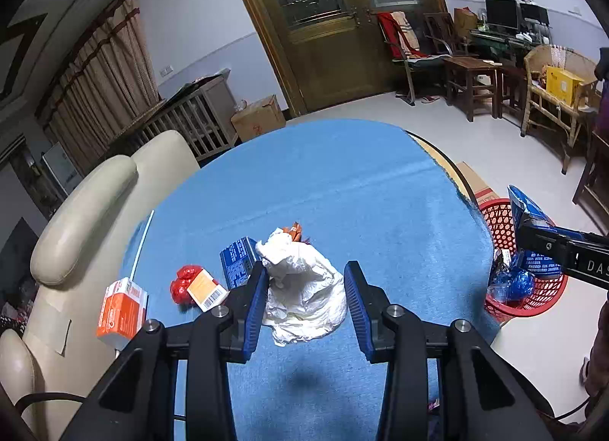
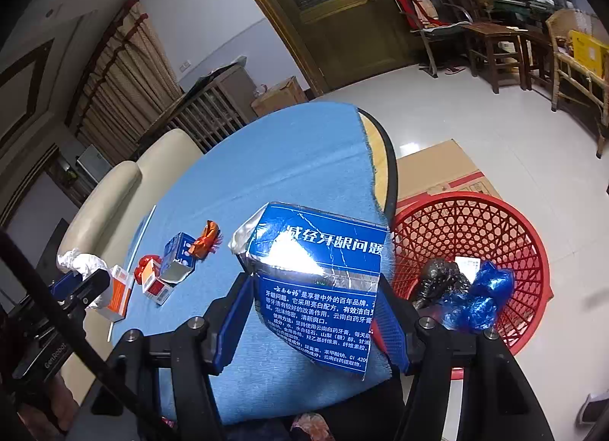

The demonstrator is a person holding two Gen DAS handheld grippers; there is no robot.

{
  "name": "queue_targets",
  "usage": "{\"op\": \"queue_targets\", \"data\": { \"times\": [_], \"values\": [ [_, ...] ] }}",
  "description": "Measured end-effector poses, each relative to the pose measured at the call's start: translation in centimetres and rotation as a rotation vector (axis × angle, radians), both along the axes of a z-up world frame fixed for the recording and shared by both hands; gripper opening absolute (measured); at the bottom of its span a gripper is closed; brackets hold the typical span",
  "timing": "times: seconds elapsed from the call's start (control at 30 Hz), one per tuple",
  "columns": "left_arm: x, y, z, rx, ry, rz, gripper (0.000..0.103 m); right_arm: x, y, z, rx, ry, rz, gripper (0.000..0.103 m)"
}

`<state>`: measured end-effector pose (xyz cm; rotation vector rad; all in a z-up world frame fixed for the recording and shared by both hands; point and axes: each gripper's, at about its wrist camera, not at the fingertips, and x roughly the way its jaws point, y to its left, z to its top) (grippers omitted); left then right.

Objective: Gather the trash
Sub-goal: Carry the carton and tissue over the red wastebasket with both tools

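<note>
the left gripper (image 1: 306, 296) holds a crumpled white paper wad (image 1: 304, 288) between its blue pads (image 1: 255, 300), above the blue tablecloth (image 1: 342, 190). behind the wad lie a blue box (image 1: 236, 260) and an orange wrapper (image 1: 294, 231). further left sit a red wrapper (image 1: 184, 281), touching a small orange-and-white box (image 1: 207, 288), and an orange carton (image 1: 121, 311) at the cloth's edge, with a white straw (image 1: 141, 243) running beside it. at the right, the right gripper (image 1: 533, 235) grips a torn blue box (image 1: 527, 212) over a red basket (image 1: 498, 220) standing on the floor; blue plastic (image 1: 512, 285) lies inside. a cream sofa (image 1: 87, 212) stands at the left.
</note>
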<state>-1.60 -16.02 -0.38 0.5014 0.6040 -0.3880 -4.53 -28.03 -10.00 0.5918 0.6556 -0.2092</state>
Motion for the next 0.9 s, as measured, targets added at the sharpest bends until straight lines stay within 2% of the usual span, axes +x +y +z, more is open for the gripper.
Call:
{"op": "queue_targets", "data": {
  "times": [0.9],
  "values": [
    [-1.1, -4.6, -1.1, 0.066, 0.01, -0.092, 0.043, -2.5, -3.8, -1.8, 0.06, 0.002, -0.079, 0.065]
  ]
}}
